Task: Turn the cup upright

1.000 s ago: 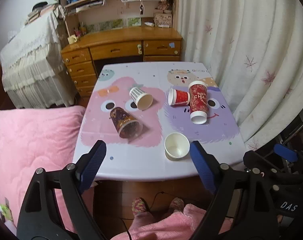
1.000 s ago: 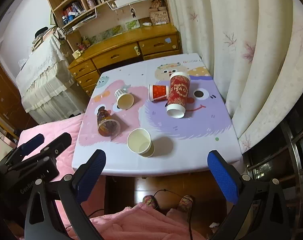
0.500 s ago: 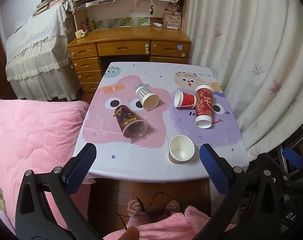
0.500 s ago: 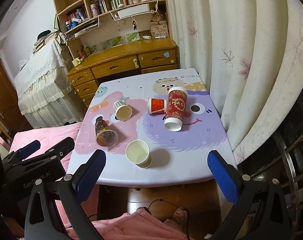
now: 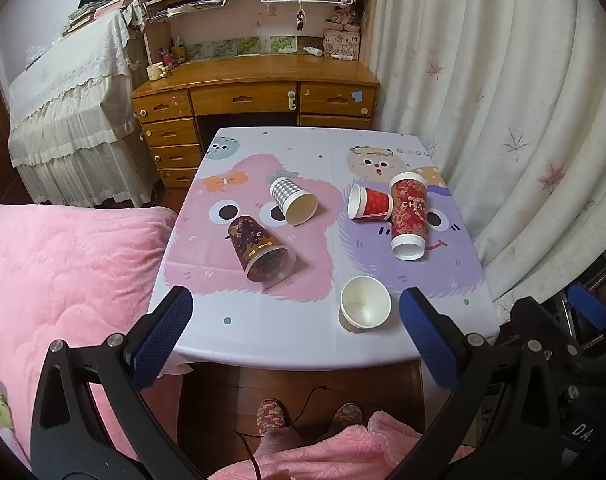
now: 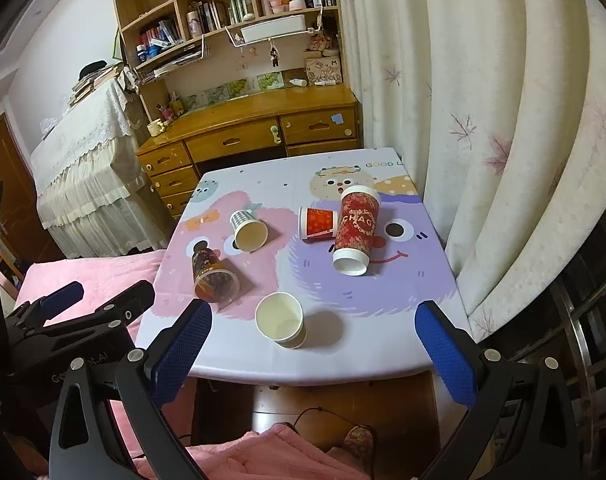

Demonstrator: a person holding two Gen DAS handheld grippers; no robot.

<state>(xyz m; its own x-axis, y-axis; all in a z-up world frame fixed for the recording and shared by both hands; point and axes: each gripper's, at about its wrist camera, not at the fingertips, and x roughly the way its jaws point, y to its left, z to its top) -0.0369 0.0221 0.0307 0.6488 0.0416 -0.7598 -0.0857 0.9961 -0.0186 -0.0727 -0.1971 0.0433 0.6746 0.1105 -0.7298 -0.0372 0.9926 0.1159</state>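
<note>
Several paper cups sit on a small table [image 5: 263, 332] with a cartoon cloth. A white cup [image 5: 365, 309] [image 6: 281, 320] stands upright near the front edge. A dark patterned cup [image 5: 261, 254] [image 6: 213, 276], a checked cup [image 5: 293, 202] [image 6: 247, 229], a small red cup [image 5: 369, 202] [image 6: 317, 224] and a tall red cup [image 5: 407, 216] [image 6: 355, 230] lie on their sides. My left gripper [image 5: 295, 336] and my right gripper [image 6: 311, 344] are both open and empty, held in front of the table's near edge.
A pink blanket-covered bed [image 5: 63, 272] is left of the table. A white curtain [image 5: 503, 120] hangs at the right. A wooden desk with drawers [image 5: 255, 100] stands behind the table. The person's slippered feet [image 5: 303, 416] are under the front edge.
Both grippers have drawn back and risen a little, so the table looks smaller and farther. The left gripper's jaws have opened wider. The cups have not moved.
</note>
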